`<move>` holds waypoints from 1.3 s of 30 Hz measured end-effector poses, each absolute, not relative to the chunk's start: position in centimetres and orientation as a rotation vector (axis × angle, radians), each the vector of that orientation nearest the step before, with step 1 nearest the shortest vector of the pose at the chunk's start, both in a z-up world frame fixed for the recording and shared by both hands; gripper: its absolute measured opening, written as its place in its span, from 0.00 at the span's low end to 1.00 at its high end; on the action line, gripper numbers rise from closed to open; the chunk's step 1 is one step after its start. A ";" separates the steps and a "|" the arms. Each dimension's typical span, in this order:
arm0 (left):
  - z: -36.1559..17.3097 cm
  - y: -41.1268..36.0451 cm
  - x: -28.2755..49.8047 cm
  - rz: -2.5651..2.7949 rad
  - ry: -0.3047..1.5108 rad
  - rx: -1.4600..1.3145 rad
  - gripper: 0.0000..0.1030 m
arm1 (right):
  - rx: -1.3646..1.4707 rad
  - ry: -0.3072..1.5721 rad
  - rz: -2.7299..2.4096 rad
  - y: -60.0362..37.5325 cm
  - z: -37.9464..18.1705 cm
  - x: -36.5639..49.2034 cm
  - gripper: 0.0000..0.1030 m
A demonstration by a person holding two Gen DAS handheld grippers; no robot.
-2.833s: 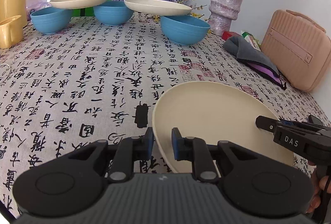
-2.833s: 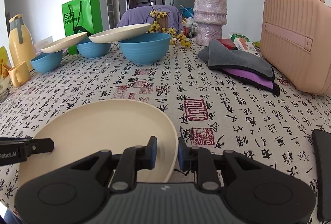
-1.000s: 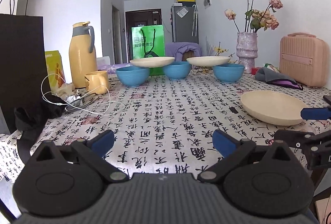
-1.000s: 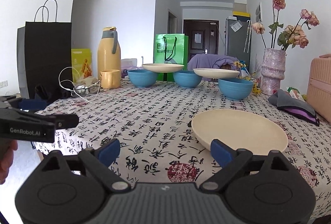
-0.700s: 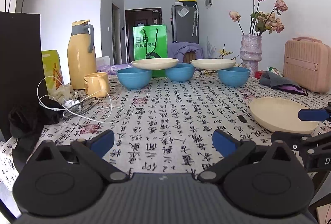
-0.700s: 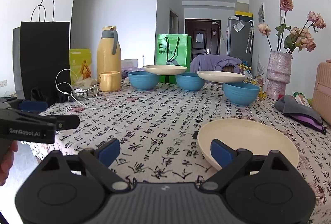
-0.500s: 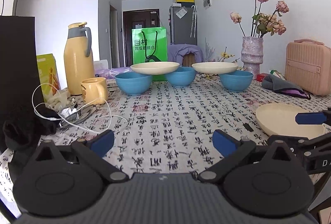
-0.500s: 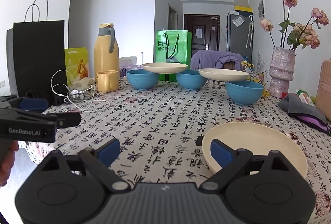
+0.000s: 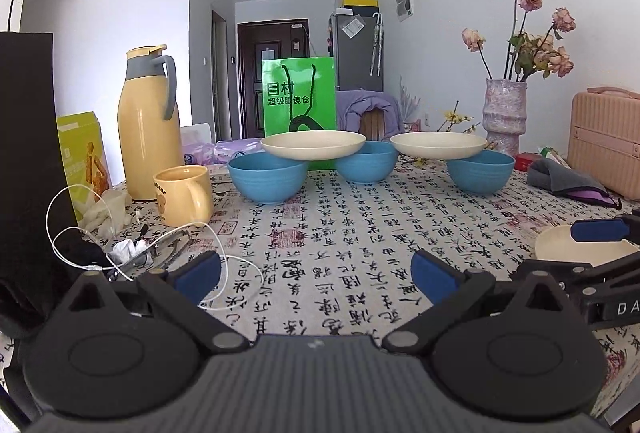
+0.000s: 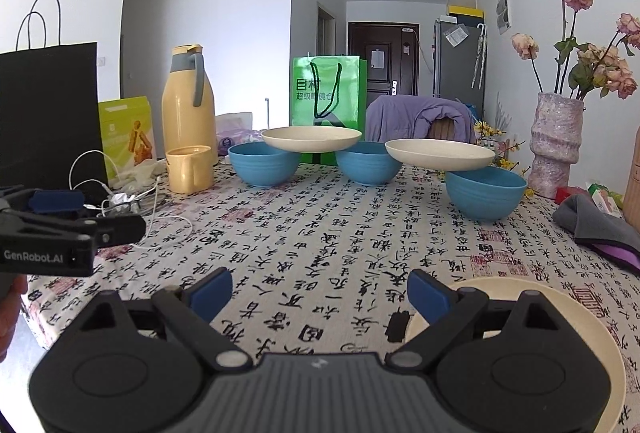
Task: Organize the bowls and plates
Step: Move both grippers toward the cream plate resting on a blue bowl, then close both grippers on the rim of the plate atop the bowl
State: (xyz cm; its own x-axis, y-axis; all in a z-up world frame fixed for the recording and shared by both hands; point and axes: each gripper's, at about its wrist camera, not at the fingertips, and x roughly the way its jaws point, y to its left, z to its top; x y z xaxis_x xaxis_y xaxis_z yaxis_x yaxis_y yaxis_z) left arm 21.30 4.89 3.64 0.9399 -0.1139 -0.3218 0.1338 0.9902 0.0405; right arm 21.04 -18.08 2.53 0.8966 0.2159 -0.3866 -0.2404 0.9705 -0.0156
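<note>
Nearest, the left tongs and the right tongs each stand with blue-padded jaws spread wide apart, holding nothing, above a surface draped in a pale cloth printed with black calligraphy and red seals. Just beside the right tongs lies a shallow, round, matte cream plate, flat on the cloth and empty. Farther off, to the left, a tangle of white cable lies in front of a glossy yellow mug and a tall yellow flask with a grey handle. Beyond mid-surface stand three smooth, round blue bowls in a row; one cream plate bridges the rims of the left and middle bowls, and a second rests on the middle and right bowls. What the bowls contain cannot be seen. Behind them stand a green paper bag and, to the right, a rough lilac vase holding dried roses.
</note>
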 end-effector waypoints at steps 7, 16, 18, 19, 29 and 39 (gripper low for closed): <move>3.8 5.9 23.6 -0.117 0.319 0.062 1.00 | -0.073 0.397 0.226 -17.6 2.9 23.6 0.92; 4.4 6.7 26.8 -0.110 0.310 0.067 1.00 | -0.102 0.416 0.215 -16.9 4.0 27.1 0.92; 4.6 7.0 27.5 -0.116 0.309 0.064 1.00 | -0.083 0.426 0.220 -16.9 4.3 28.1 0.92; 4.7 7.1 28.1 -0.120 0.315 0.058 1.00 | -0.072 0.430 0.219 -16.9 4.4 28.7 0.92; 6.5 9.2 33.6 -0.164 0.350 0.001 1.00 | 0.055 0.452 0.228 -16.7 6.1 34.6 0.92; 8.9 10.5 41.8 -0.141 0.378 0.000 1.00 | 0.219 0.491 0.229 -17.3 7.7 40.9 0.91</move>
